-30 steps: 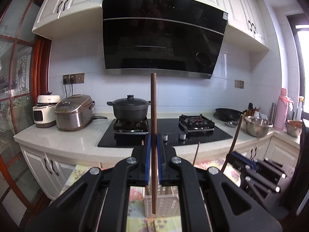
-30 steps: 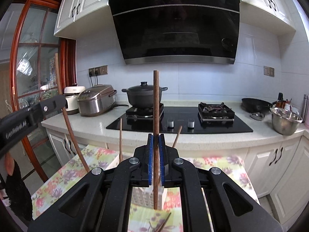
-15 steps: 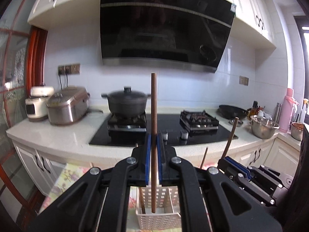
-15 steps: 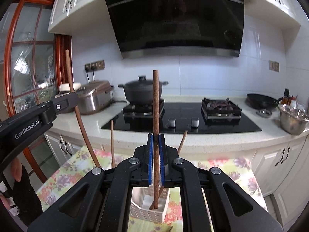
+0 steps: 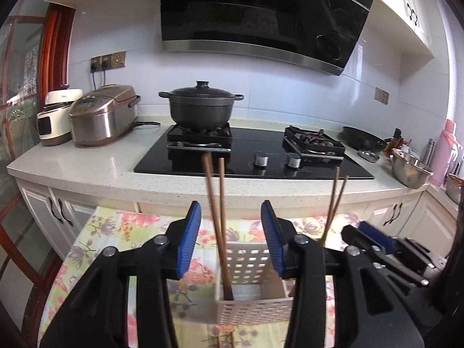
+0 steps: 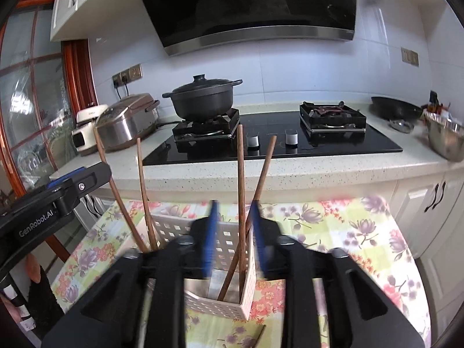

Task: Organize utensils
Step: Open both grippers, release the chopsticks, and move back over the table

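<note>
Left wrist view: the left gripper (image 5: 231, 239) is spread wide and holds nothing. Between its blue pads, two brown wooden chopsticks (image 5: 220, 226) stand leaning in the white perforated plastic basket (image 5: 249, 304), which sits on the floral tablecloth (image 5: 116, 232) near its front edge.

Right wrist view: the right gripper (image 6: 233, 237) is parted and empty. Another brown chopstick pair (image 6: 242, 203) stands in the basket's right end, crossing each other.
</note>
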